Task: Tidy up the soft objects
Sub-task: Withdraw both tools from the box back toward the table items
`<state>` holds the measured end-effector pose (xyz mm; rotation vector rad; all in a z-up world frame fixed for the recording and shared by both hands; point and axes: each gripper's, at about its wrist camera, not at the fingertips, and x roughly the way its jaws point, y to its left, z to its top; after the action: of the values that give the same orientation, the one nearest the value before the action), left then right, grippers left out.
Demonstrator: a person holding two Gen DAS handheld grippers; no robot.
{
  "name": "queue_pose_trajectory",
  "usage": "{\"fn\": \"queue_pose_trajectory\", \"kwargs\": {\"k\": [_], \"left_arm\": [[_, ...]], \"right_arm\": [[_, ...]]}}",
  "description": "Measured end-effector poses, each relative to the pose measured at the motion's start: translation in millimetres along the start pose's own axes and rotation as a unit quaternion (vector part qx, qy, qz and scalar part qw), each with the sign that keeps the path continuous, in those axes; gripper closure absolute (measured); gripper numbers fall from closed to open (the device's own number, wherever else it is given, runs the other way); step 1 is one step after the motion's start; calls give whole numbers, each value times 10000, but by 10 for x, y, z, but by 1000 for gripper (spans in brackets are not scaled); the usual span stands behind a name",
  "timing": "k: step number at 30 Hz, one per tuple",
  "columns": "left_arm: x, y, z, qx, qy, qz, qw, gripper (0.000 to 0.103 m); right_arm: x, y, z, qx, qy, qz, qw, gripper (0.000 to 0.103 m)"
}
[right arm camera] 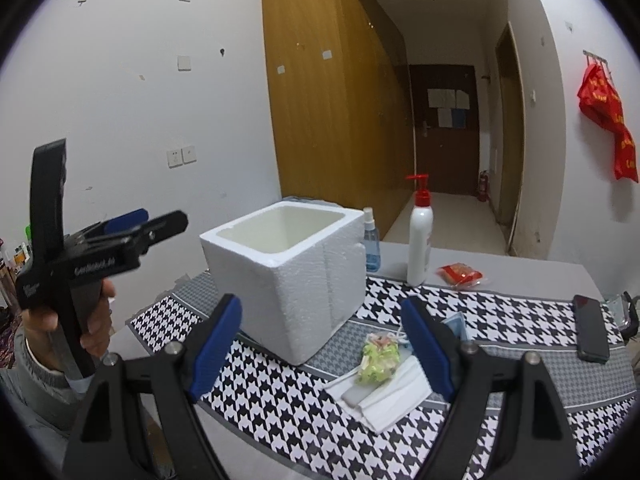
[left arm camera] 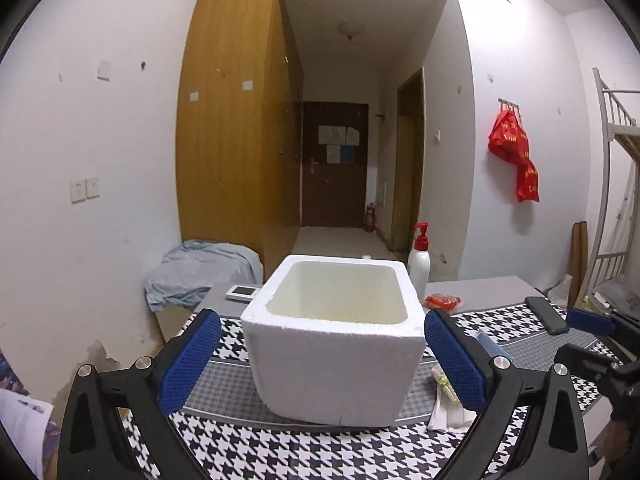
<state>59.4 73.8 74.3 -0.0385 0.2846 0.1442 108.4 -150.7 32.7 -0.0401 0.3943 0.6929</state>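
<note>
Soft things, a green-and-white bundle point(right arm camera: 380, 358) atop folded white cloths point(right arm camera: 380, 396), lie on the houndstooth mat point(right arm camera: 280, 408) on our desk point(right arm camera: 500, 264), just right of the empty foam box point(left arm camera: 332, 336). Our left gripper point(left arm camera: 320, 360) has its jaws wide, flanking the box without touching. Our right gripper point(right arm camera: 320, 348) faces the bundle, jaws wide and empty.

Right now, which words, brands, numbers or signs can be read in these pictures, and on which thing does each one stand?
"GenRobot.ai", roughly; the white print is small: on the black body of the left gripper, right wrist view.
Yellow characters on the red bags hanging on the wall: too blurred to read.
Papers on the dark door: too small to read.
Red print on the white pump bottle: unreadable.
Red snack packet: unreadable.
</note>
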Motion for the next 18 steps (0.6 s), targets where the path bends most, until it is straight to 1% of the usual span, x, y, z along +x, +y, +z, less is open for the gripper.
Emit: {"fn": "queue_pose_trajectory", "kwargs": {"k": [4,8,10,12,13,16,18], "left_arm": [[-147,-26,-65,24,-132,91,9999,1],[-238,-57,-116,52,-146,-109,9998,1],[-292,-71,-169,58,-244,-103,9996,1],[-328,-109,-214,168,-332,-44,9993,1],[-333,-124,-243,199,-333,-34,9992,1],[-341,-119,-307,151,-233,-225,9994,1],[-340,-139,-352,169,-189,-225,9994,1]], "right_arm": [[-114,30,-36,10,-77,-69,9999,18],[-185,47,-80,-22,-158,-196,9997,18],[-204,52,-110,-42,-187,-236,9995,18],[-227,58,-145,-75,-232,-298,9993,18],[-236,58,-158,-86,-254,-305,9992,18],[-263,58,-211,-109,-304,-345,9989,18],[-270,68,-253,-145,-305,-353,9988,18]]}}
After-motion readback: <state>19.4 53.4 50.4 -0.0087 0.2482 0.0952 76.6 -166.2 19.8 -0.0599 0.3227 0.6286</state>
